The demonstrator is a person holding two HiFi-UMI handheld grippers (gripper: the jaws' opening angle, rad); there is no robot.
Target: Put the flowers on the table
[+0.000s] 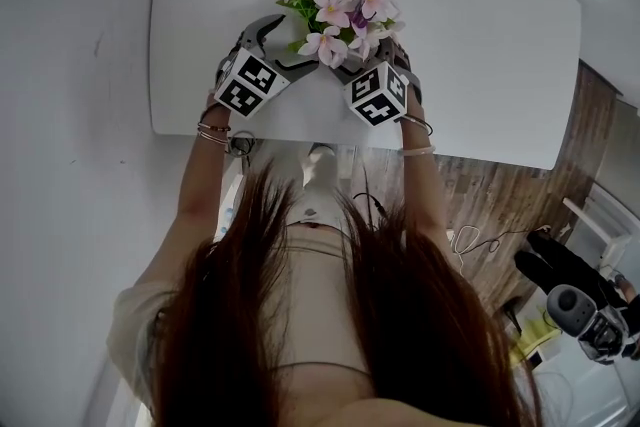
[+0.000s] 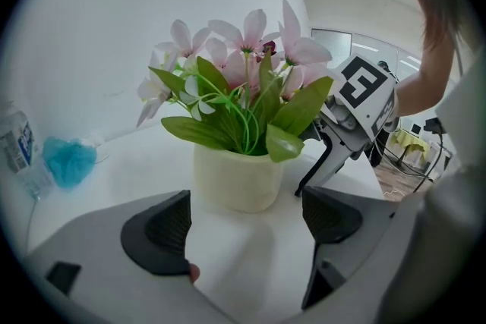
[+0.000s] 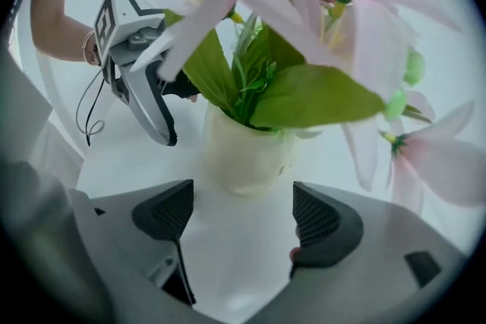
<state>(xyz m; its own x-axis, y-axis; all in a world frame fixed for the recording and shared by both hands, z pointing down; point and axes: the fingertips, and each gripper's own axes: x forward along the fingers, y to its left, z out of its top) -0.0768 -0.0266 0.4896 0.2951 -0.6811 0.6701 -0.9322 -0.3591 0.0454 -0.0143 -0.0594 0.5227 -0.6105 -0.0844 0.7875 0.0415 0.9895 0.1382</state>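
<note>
Flowers [image 1: 340, 10] stand upright in a cream pot [image 2: 237, 180] on the white worktop [image 1: 480, 35]. Stems run vertical; pink blooms point up and fan outward.

Left hand-held gripper [image 2: 250, 224]: jaws wide apart, nothing between them. The pot sits just ahead of the tips, not touching.

Right hand-held gripper [image 3: 250, 220]: jaws also spread wide and empty, pot just ahead.

The two face each other across the pot.

Head view hides the pot under the blooms; both gripper views show it plainly.

Left gripper view shows a water bottle [image 2: 19, 152] and a blue puff [image 2: 68, 162], well off to that gripper's left; the right gripper view shows neither.
</note>
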